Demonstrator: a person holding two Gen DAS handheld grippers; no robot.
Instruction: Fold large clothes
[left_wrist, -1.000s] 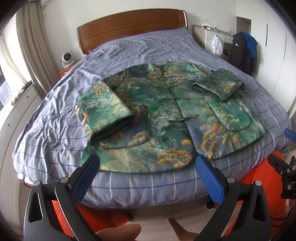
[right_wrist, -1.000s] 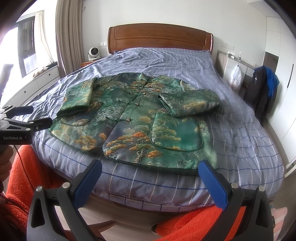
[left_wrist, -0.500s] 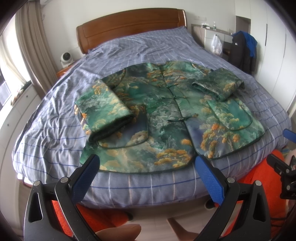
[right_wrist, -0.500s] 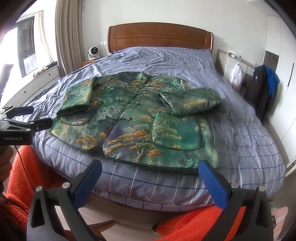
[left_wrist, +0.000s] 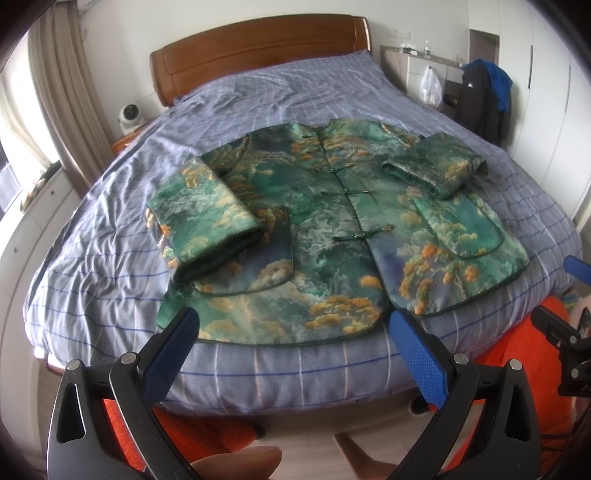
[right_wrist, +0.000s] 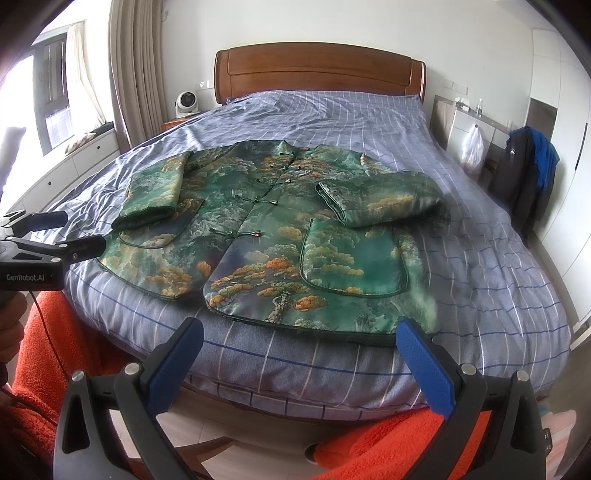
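A green brocade jacket (left_wrist: 325, 236) (right_wrist: 258, 221) with orange tree patterns lies front-up on the bed, buttoned down the middle. Both sleeves are folded in: the left sleeve (left_wrist: 207, 221) (right_wrist: 155, 188) rests on the left front panel, the right sleeve (left_wrist: 436, 166) (right_wrist: 384, 199) lies across the right one. My left gripper (left_wrist: 291, 325) hovers open just short of the jacket's hem, holding nothing. My right gripper (right_wrist: 299, 332) is open too, low over the bed's near edge before the hem's right part. Each gripper shows at the edge of the other's view.
The bed (right_wrist: 480, 266) has a blue checked cover and a wooden headboard (right_wrist: 317, 74). An orange towel-like fabric (right_wrist: 55, 350) lies below by the near edge. A dark coat (right_wrist: 524, 173) hangs at the right, a small fan (right_wrist: 184, 103) stands at the back left.
Both grippers have drifted slightly closer to the jacket's hem; the jacket itself has not moved, and both stay open.
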